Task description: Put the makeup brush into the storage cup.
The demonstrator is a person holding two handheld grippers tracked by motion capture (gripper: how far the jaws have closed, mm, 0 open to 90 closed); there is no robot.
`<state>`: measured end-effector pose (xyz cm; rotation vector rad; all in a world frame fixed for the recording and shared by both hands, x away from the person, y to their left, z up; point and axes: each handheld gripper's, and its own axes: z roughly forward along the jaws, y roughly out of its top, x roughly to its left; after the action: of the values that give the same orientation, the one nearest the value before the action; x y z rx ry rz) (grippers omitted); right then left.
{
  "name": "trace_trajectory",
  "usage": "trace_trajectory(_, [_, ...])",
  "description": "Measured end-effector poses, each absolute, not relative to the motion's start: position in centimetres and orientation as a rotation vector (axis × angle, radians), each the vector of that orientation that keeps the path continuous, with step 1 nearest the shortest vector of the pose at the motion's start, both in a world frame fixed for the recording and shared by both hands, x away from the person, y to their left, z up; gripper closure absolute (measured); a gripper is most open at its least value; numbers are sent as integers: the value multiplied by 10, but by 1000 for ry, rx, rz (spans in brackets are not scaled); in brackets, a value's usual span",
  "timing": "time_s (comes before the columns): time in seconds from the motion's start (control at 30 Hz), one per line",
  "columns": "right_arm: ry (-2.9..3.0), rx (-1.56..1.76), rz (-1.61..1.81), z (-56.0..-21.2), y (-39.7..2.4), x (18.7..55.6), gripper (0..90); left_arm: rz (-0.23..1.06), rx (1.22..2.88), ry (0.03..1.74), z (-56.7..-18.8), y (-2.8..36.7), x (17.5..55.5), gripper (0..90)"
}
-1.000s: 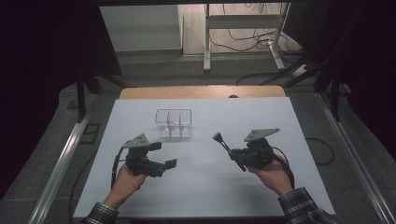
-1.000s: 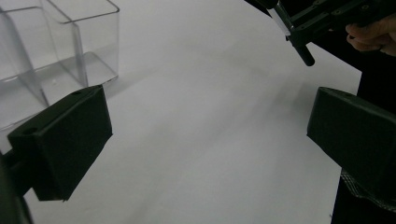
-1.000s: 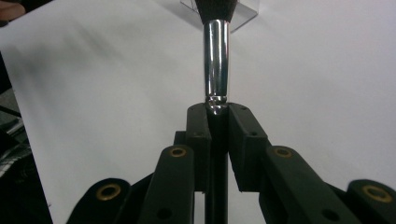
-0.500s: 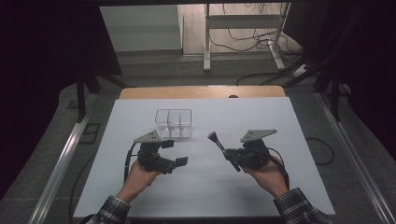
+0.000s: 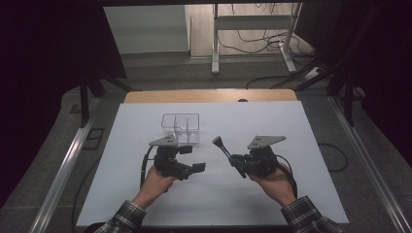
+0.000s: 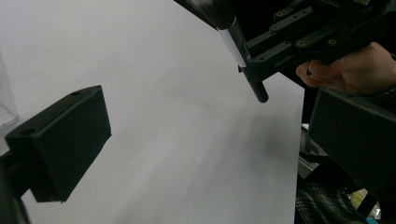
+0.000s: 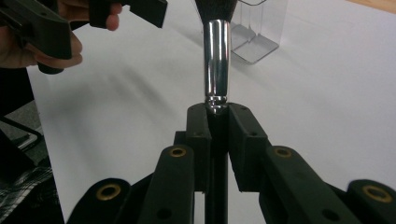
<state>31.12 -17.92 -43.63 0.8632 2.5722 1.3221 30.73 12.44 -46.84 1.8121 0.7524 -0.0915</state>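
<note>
A makeup brush (image 5: 222,145) with dark bristles and a chrome ferrule (image 7: 217,60) is clamped by its black handle in my right gripper (image 5: 236,160), which is shut on it above the white table. The brush points up and left, toward the clear box (image 5: 180,127). In the right gripper view the jaws (image 7: 218,123) squeeze the handle just below the ferrule. My left gripper (image 5: 193,158) hovers left of the brush, open, nothing between its jaws. The left gripper view shows its own wide-apart jaws (image 6: 210,144), with the brush (image 6: 233,39) in the right gripper beyond.
The clear box (image 7: 259,28) is a small divided organiser at the table's middle back. The white sheet (image 5: 272,121) covers the table; a wooden edge (image 5: 209,95) runs along the far side. Metal rails flank both sides, and cables lie on the floor behind.
My left hand has carried its open gripper to the right, closer to the brush and the clear box. The right gripper has barely moved and still grips the brush.
</note>
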Motion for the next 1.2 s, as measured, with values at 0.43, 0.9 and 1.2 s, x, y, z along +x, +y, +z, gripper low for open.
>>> trace_trajectory(0.43, [2575, 838, 1360, -437, -168, 307, 786, -139, 1788, 739, -469, 114, 311, 0])
trace_trajectory(0.9, [2591, 797, 1387, -438, -156, 302, 786, -182, 1779, 732, -470, 106, 315, 39])
trace_trajectory(1.2, [2601, 774, 1397, -439, -151, 300, 786, -240, 1743, 740, -469, 108, 317, 269])
